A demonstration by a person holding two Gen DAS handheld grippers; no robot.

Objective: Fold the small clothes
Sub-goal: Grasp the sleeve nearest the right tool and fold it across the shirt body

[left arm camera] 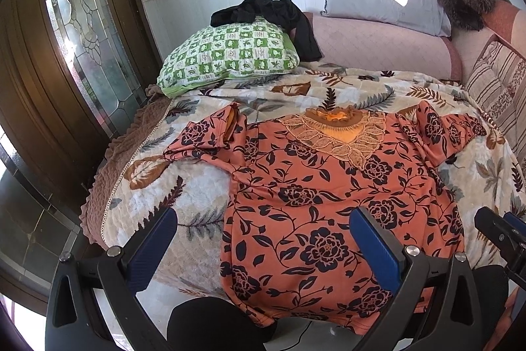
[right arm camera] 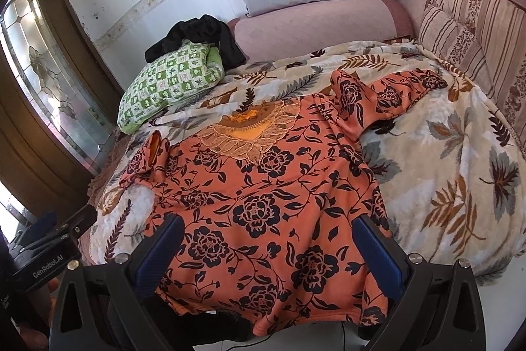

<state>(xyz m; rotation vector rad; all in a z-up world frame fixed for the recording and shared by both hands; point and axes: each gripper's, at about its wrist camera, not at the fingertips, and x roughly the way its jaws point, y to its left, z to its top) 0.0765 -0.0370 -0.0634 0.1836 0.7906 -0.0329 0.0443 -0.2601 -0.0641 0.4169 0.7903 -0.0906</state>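
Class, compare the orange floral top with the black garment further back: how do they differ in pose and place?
The orange floral top lies spread flat on the leaf-print blanket; the black garment sits crumpled, draped over the green checked pillow. The top is patterned, the black garment plain. Neither is folded.

You've got a smooth, matt orange floral cloth blouse (left arm camera: 315, 203) on a plush leaf-print fleece blanket (left arm camera: 197, 186); ribbed blue rubbery finger pads (right arm camera: 378, 252), matt black plastic frames, glossy dark wooden door (left arm camera: 29, 87).

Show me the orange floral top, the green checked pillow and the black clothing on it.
orange floral top (left arm camera: 315, 203): left wrist view, chest panel.
green checked pillow (left arm camera: 230, 55): left wrist view, top face.
black clothing (right arm camera: 197, 32): right wrist view, bunched middle.
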